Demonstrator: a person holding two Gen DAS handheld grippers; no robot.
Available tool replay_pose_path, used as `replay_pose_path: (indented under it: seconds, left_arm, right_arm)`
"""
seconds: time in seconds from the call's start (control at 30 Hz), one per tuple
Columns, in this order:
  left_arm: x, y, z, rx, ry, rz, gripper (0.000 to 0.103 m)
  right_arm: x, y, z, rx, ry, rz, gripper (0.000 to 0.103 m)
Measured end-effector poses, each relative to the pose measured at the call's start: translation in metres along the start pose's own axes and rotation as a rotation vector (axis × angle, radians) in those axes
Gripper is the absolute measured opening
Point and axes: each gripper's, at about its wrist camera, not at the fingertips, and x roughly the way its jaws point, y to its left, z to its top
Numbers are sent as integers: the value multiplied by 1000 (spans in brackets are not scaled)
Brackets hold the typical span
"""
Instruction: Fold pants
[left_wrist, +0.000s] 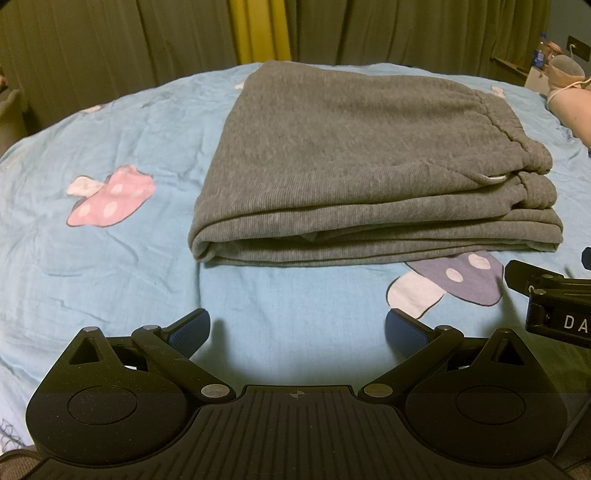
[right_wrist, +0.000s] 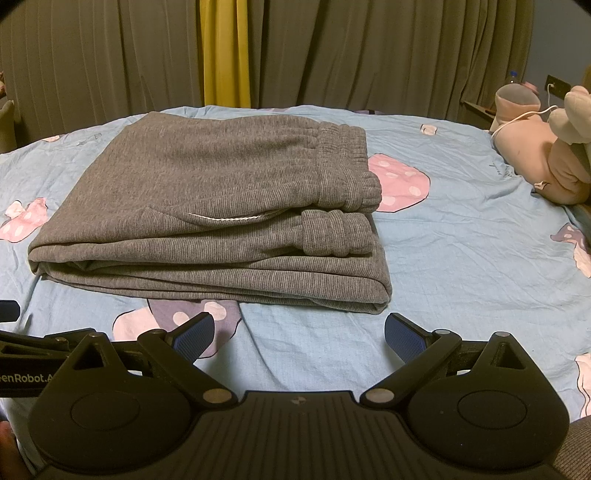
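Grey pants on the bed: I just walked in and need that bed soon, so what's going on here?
A person is folding the pants with two hand-held tongs. The pants lie on the blue mushroom-print sheet in a compact folded stack, waistband on top. The left tongs and right tongs are both open, holding nothing, just short of the near edge of the stack. The folding looks about finished.

Your grey ribbed-knit pants lie folded into a flat, layered rectangle on the bed, ahead of both your tools and touching neither. Elastic waistband is on the right side, stacked over a cuffed hem. White drawstring peeks out mid-stack. The folded edges face you, rounded fold at left.
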Motion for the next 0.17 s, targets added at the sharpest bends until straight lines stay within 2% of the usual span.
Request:
replay_pose_path:
  seconds: [0.17]
  left_arm:
    - [-2,0,0,-2,-14,4,103]
  right_arm:
    - [0,0,0,0,0,-1,99]
